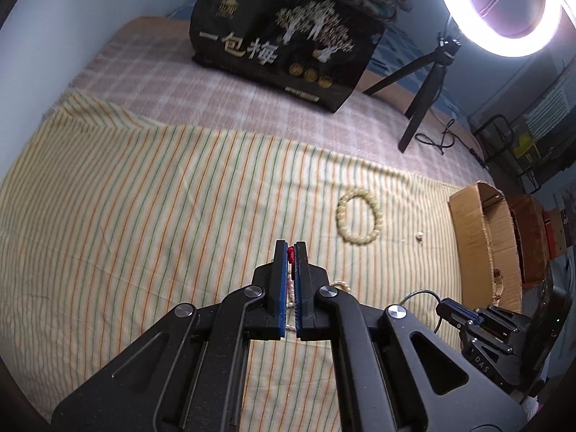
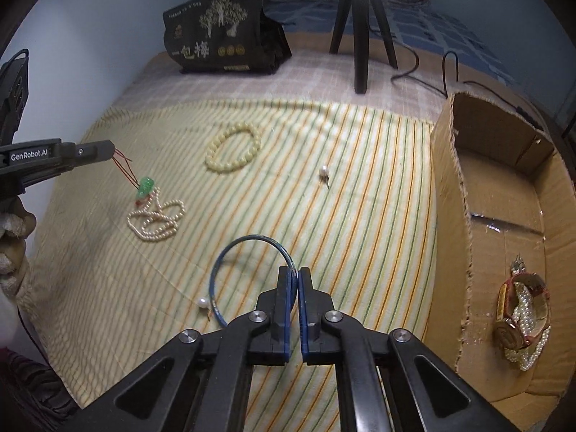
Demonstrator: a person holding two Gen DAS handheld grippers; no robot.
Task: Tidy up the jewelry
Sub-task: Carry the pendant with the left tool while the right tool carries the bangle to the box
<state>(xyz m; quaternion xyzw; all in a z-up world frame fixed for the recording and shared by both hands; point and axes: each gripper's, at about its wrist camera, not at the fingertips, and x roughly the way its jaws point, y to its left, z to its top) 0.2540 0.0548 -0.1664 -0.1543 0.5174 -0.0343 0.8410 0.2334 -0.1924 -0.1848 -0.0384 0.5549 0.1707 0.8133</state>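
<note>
Nearest the right wrist camera is the right gripper [image 2: 298, 273]. Its jaws are squeezed together on the thin blue bangle [image 2: 230, 252], pinching it at its right side. The rest of the ring lies on the striped cloth [image 2: 360, 216], out to the left of the gripper. A small pearl earring [image 2: 202, 302] sits just beside the bangle's lower left edge.

The left gripper [image 1: 291, 252] is also closed tight. It holds a thin red cord [image 2: 124, 169] between its tips. A green pendant [image 2: 145, 185] hangs from the cord, below the gripper. The pendant seems to rest on, or just over, the heap of the white pearl necklace [image 2: 156, 219]; which one cannot be told.

Both pieces probably belong in the cardboard box [image 2: 464, 187] on the right, where a pearl watch [image 2: 522, 316] already lies. To do this well, the right hand should lift the bangle straight up first, so it does not push the little earring away. Then it can go over the box wall and let go low down. The left hand should rise slowly, because the pendant may snag on the pearl necklace and drag it along.

Still on the cloth are a cream bead bracelet [image 2: 234, 147] and another pearl earring [image 2: 324, 172], both well away from the grippers.
</note>
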